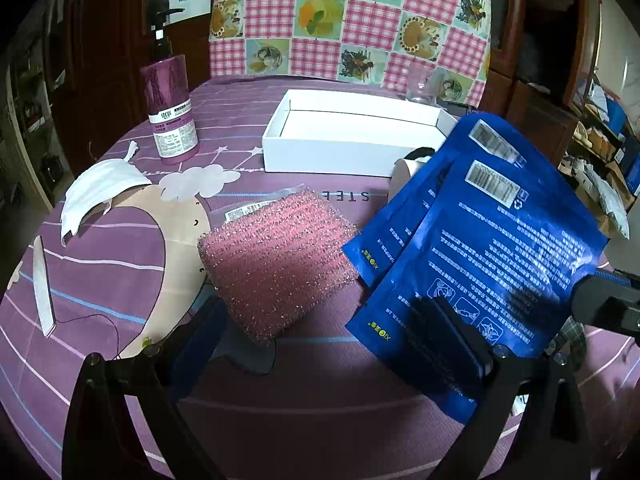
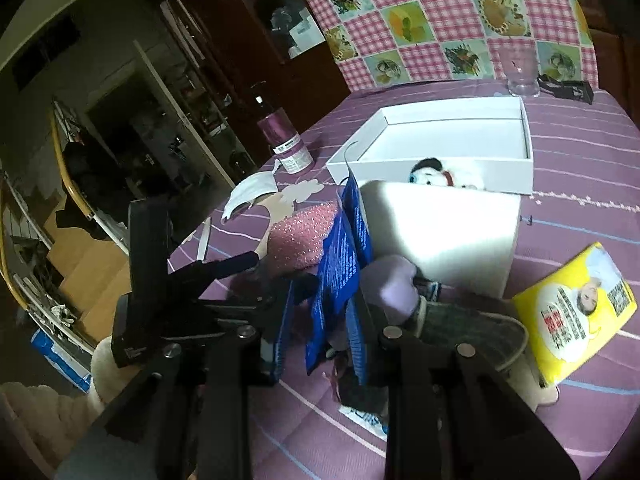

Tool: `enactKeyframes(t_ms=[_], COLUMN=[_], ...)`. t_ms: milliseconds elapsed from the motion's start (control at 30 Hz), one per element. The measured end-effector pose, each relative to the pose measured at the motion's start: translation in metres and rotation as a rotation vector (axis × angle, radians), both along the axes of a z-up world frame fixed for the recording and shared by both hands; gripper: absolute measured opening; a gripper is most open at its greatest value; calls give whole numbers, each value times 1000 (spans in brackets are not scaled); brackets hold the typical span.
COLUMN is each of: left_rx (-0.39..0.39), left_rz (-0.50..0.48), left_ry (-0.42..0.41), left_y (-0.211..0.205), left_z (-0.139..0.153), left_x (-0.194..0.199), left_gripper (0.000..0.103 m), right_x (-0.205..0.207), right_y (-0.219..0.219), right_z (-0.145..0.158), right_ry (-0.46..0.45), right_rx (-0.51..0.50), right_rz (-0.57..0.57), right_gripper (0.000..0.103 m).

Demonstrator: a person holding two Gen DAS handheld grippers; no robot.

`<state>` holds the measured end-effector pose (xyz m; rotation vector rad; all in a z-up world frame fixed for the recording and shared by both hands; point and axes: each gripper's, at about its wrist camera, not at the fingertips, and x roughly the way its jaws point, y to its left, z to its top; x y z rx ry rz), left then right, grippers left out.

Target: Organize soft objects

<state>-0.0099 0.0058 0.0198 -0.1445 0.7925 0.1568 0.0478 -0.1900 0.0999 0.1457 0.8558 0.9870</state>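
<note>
A pink sponge [image 1: 280, 258] lies on the purple cloth just ahead of my open left gripper [image 1: 320, 328], between its fingers. Two blue pouches [image 1: 480, 240] stand tilted to its right, held upright. In the right wrist view my right gripper [image 2: 320, 316] is shut on the blue pouches [image 2: 340, 256], edge-on. The sponge [image 2: 300, 236] shows behind them. An open white box [image 1: 352, 136], also in the right wrist view [image 2: 432, 140], sits farther back. A white face mask [image 1: 100, 192] lies at the left.
A purple pump bottle [image 1: 170, 108] stands back left. A white block [image 2: 440, 232] stands by the pouches with a plush toy [image 2: 432, 172] behind it. A yellow pack [image 2: 576, 312] lies right, a glass [image 2: 520, 68] at the back, a nail file [image 1: 42, 284] left.
</note>
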Motion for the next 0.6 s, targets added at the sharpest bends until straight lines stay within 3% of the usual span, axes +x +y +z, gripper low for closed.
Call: enactKeyframes(t_ms=[200, 467, 600], left_rx=[-17, -16, 11], left_rz=[-1, 9, 37], left_ry=[8, 19, 75], left_y=[2, 1, 3], left_z=[-1, -3, -10], left_x=[1, 0, 3], left_gripper=[100, 100, 100], right_x=[6, 14, 21], right_y=[12, 9, 16], right_z=[-5, 8, 18], right_ry=[11, -7, 25], right_rx=[-40, -81, -95], right_rz=[-13, -75, -57], right_gripper=[19, 18, 18])
